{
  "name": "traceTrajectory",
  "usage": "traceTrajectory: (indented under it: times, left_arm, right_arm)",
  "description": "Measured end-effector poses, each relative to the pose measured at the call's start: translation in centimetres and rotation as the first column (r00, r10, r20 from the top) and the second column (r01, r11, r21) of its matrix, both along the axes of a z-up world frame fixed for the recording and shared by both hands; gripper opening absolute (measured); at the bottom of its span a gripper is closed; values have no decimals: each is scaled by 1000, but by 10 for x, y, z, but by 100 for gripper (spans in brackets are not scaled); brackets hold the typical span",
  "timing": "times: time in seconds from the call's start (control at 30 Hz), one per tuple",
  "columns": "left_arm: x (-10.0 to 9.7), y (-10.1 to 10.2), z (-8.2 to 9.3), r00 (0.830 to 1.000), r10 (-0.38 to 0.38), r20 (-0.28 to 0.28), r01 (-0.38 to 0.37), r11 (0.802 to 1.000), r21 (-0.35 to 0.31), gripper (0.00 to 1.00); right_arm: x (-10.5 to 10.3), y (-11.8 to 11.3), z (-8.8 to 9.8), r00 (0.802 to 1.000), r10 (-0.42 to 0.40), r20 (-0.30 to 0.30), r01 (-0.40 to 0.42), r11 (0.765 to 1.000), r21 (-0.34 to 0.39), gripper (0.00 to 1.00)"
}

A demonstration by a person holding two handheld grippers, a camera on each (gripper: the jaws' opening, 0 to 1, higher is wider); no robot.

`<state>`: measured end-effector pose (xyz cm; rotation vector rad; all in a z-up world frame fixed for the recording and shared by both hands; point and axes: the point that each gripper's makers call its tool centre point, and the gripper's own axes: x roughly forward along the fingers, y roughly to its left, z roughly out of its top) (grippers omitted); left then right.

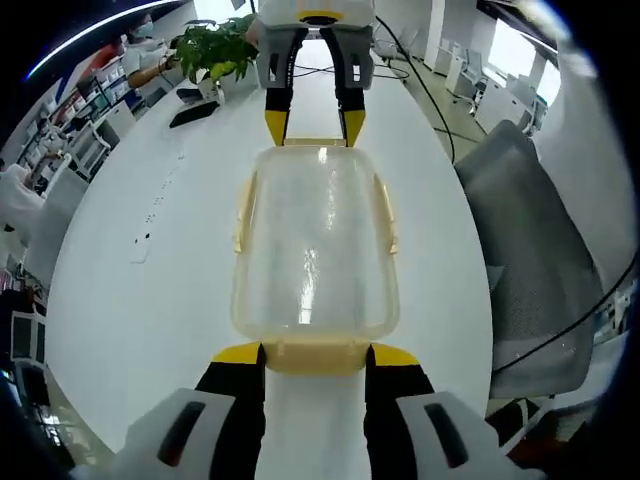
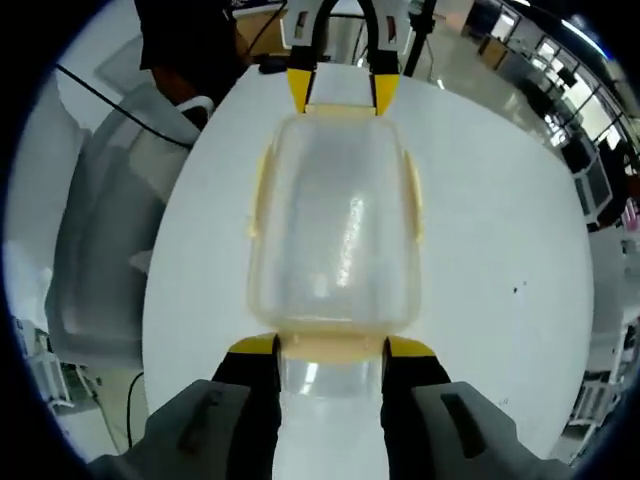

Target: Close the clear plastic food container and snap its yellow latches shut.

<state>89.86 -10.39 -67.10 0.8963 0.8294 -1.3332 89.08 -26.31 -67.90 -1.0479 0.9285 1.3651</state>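
— Left gripper (image 1: 314, 352) first: what do we see of it?
— We see its yellow-tipped jaws apart, one at each end of the near yellow latch (image 1: 316, 355) on the clear container (image 1: 315, 245). We cannot tell whether they touch the latch.
— And the right gripper (image 2: 331, 347)?
— We find it the same at the opposite short end, jaws spread, flanking its latch (image 2: 331, 346). In the left gripper view it reaches in from the far side (image 1: 314, 127).
— Where does the container sit?
— We see it lying lid-on in the middle of the white table (image 1: 140, 300), long side latches (image 1: 243, 215) hanging at its flanks.
— Room to move?
— We have bare tabletop on both long sides. A grey chair (image 1: 535, 260) stands at the table's edge, a potted plant (image 1: 215, 48) and a dark cable (image 1: 425, 85) well beyond.
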Motion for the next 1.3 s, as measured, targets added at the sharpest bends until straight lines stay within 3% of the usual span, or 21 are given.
traceTrajectory:
  times: [0.97,1.3]
  left_arm:
    - [6,-79,-26,999,-47,-4,47,998,-33,32]
    - [5,-94,-33,998,-55,-12,55,998,-36,32]
  right_arm:
    - [-3,-79,-22,998,-55,-30,54,997,-49,35]
    - [-3,-94,-28,997,-59,-48,56,996,-67,35]
